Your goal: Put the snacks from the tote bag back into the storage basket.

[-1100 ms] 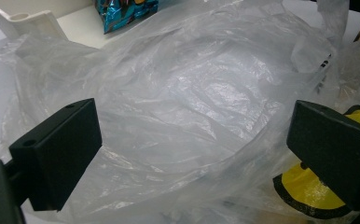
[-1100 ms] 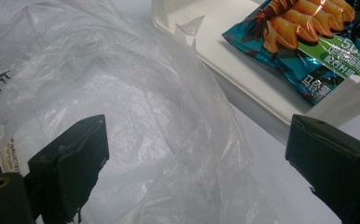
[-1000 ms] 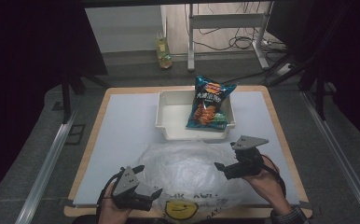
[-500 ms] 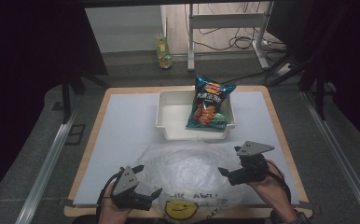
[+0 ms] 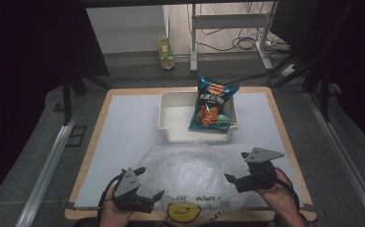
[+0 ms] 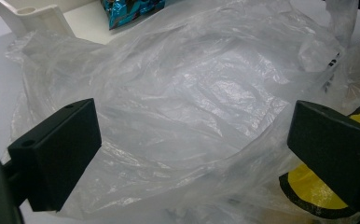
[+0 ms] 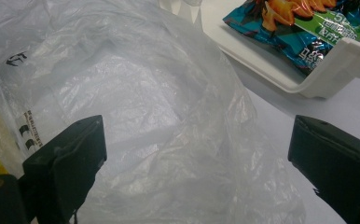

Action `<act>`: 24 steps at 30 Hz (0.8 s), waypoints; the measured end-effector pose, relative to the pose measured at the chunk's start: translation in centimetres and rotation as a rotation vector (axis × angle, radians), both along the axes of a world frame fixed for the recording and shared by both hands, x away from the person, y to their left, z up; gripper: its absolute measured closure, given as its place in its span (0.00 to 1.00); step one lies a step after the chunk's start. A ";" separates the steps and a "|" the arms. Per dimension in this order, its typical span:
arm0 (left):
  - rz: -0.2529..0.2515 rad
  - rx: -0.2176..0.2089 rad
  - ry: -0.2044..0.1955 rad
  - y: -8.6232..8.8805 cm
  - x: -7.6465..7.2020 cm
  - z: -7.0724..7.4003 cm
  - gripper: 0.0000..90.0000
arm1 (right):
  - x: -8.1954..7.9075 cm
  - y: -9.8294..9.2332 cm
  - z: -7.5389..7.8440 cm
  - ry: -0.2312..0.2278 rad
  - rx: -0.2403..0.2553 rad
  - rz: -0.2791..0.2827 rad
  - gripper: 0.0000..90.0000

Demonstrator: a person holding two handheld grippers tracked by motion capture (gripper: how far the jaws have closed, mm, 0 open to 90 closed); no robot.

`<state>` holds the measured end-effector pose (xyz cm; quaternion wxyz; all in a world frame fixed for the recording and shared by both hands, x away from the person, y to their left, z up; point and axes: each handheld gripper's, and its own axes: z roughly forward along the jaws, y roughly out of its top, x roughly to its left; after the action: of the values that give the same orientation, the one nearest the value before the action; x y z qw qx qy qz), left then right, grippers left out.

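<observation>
The left gripper [image 5: 154,197] has its jaws spread wide and grips nothing; it sits at the near left edge of the bag [image 5: 195,172], with the crumpled clear plastic lying just ahead of and between its jaws in the left gripper view. A yellow print [image 6: 315,189] on the bag shows beside its right jaw. The right gripper [image 5: 231,178] is also wide open and empty, pointing in at the bag's right edge; in the right gripper view the plastic [image 7: 136,116] bulges up ahead of its left jaw and between the two jaws, while bare table [image 7: 308,112] lies ahead of the right one. The bag rests flat on the table between the two grippers. Beyond both grippers, past the bag's far edge, stands a white bin [image 5: 171,118] with a chip packet [image 5: 211,106] leaning in its right half, the packet's top over the far rim.
</observation>
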<state>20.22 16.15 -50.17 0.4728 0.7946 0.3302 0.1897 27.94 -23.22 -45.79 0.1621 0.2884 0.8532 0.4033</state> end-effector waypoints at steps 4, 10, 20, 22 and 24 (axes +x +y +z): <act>0.000 0.002 0.002 0.0 0.0 0.0 0.03 | -0.2 -0.4 -0.1 0.002 -0.001 -0.007 0.05; 0.000 0.003 0.005 0.0 0.0 -0.1 0.03 | -0.5 -1.1 -0.2 -0.002 -0.007 -0.018 0.05; 0.003 0.008 0.017 0.0 0.2 -0.2 0.03 | -1.2 -2.2 0.0 -0.019 -0.012 -0.040 0.05; 0.004 0.008 0.017 0.0 0.2 -0.2 0.03 | -1.3 -2.3 0.1 -0.018 -0.012 -0.043 0.05; 0.003 0.010 0.017 0.0 0.2 -0.2 0.03 | -1.4 -2.5 0.1 -0.019 -0.012 -0.048 0.05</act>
<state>20.39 16.15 -50.37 0.4658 0.7980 0.3345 0.1853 26.53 -25.69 -45.69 0.1814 0.3039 0.8470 0.3967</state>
